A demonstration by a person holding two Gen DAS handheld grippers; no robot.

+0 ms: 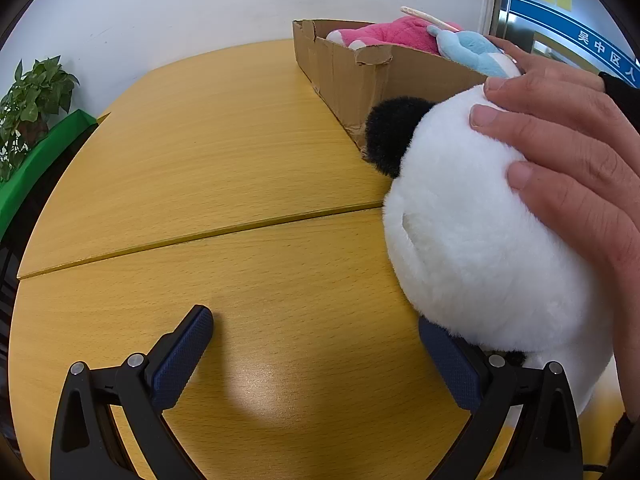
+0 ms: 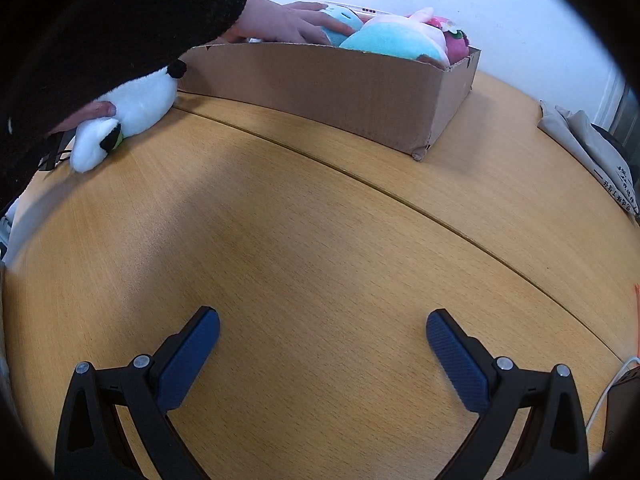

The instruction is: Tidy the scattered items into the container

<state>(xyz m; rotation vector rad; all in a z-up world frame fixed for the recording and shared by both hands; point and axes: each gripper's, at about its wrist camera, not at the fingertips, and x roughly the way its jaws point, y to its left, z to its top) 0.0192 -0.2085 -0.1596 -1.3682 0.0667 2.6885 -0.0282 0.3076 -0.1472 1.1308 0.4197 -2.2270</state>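
A white and black panda plush [image 1: 480,240] lies on the wooden table [image 1: 240,184] at the right of the left wrist view, with a bare hand [image 1: 572,152] resting on it. My left gripper [image 1: 316,340] is open; its right finger touches the plush's underside. The cardboard box [image 1: 352,76] behind holds a pink plush [image 1: 392,34] and a light blue plush [image 1: 472,50]. In the right wrist view, my right gripper [image 2: 322,336] is open and empty over bare table. The panda [image 2: 128,116] lies far left, next to the box [image 2: 340,92], which holds plush toys [image 2: 392,38].
A potted plant [image 1: 32,108] and a green ledge [image 1: 44,152] stand beyond the table's left edge. A black-sleeved arm [image 2: 100,28] reaches over the box with a hand [image 2: 288,24] on the toys. A folded cloth bag [image 2: 592,152] lies at the right; a white cable [image 2: 612,384] at the lower right.
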